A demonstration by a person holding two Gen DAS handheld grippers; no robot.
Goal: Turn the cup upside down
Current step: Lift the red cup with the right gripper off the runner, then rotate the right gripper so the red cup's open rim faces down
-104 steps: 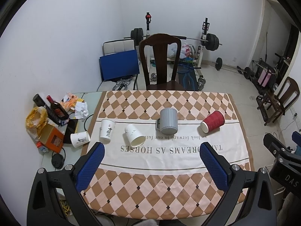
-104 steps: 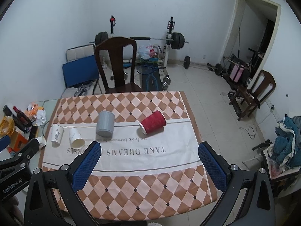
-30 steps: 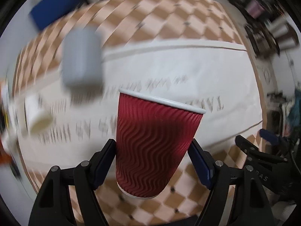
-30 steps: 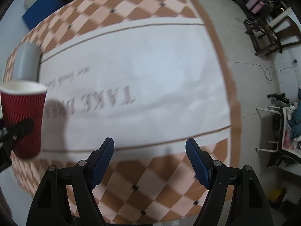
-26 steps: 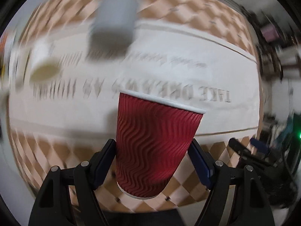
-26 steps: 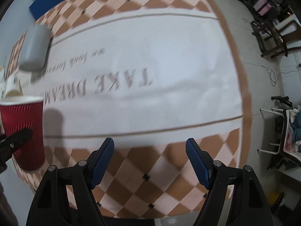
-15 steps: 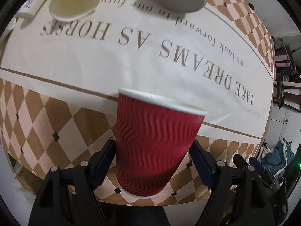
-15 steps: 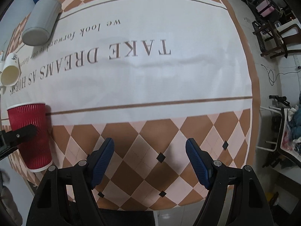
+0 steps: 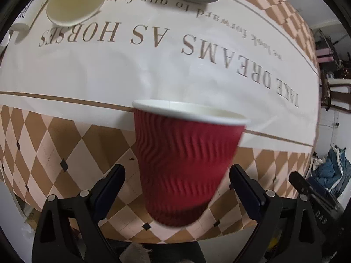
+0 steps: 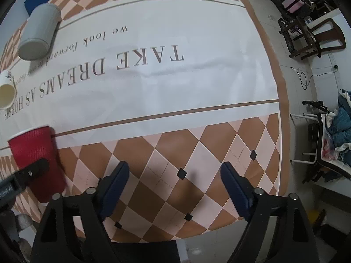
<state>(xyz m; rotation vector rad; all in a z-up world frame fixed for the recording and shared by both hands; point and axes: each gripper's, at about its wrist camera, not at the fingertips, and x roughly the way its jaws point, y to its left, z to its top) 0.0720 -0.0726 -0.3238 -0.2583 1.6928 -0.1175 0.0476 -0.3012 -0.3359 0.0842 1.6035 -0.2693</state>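
A red ribbed paper cup [image 9: 186, 164] with a white rim stands between the fingers of my left gripper [image 9: 177, 182], mouth toward the far side of the table. The jaws stand wide, with a gap on each side of the cup, so they do not grip it. The cup looks blurred. In the right wrist view the same cup [image 10: 37, 155] is at the left over the checked tablecloth, with a black part of the left gripper across it. My right gripper [image 10: 175, 182] is open and empty above the near edge of the table.
A grey mug [image 10: 39, 35] lies on its side at the far left. A white paper cup [image 9: 75, 1] lies on its side, mouth toward me, with more white cups beyond. The cloth [image 10: 164, 83] has printed lettering. Chairs and clutter [image 10: 311, 35] stand on the floor to the right.
The left jaws have opened off the red cup, which they held shut half a second ago. The cup sits lower and nearer the table's front. The right gripper has barely moved.
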